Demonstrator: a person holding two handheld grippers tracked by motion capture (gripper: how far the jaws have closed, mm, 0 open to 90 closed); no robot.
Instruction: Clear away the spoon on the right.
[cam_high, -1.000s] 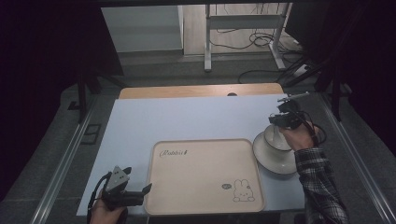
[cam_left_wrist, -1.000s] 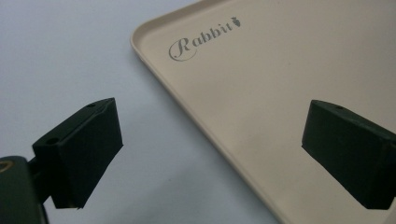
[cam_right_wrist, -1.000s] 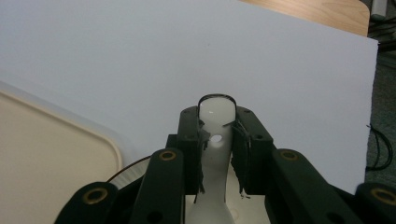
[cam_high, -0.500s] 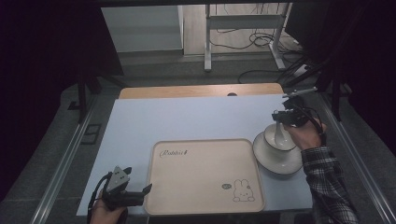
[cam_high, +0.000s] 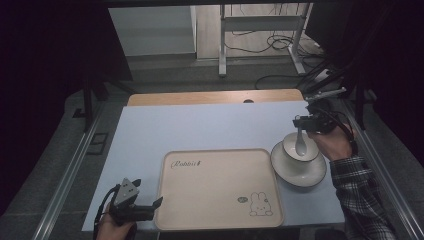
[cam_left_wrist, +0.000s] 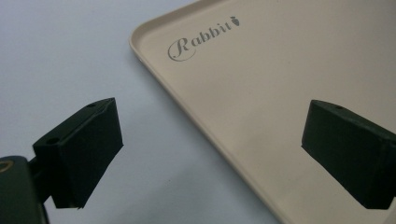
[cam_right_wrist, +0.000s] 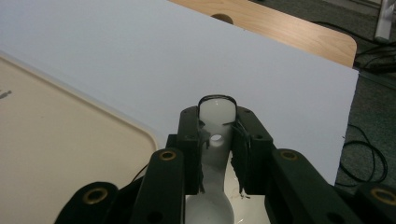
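Right tongs (cam_right_wrist: 217, 140) clamp a white spoon (cam_right_wrist: 215, 116) by its handle; its scoop hangs in the bowl (cam_high: 301, 148) below, on a saucer (cam_high: 298, 171). Left tongs (cam_left_wrist: 210, 154) gape wide, one jaw over the table (cam_left_wrist: 60, 51), the other over the beige tray (cam_left_wrist: 280, 70).

— So where are we? Home or lab?

— Looks like a lab or test room: a pale blue table (cam_high: 200, 127) framed by metal rails (cam_high: 70, 175), dark curtains (cam_high: 45, 60) on both sides

— And behind it?

— A bare metal stand (cam_high: 260, 35) with loose cables (cam_high: 265, 47) sprawled over a grey floor (cam_high: 165, 75)
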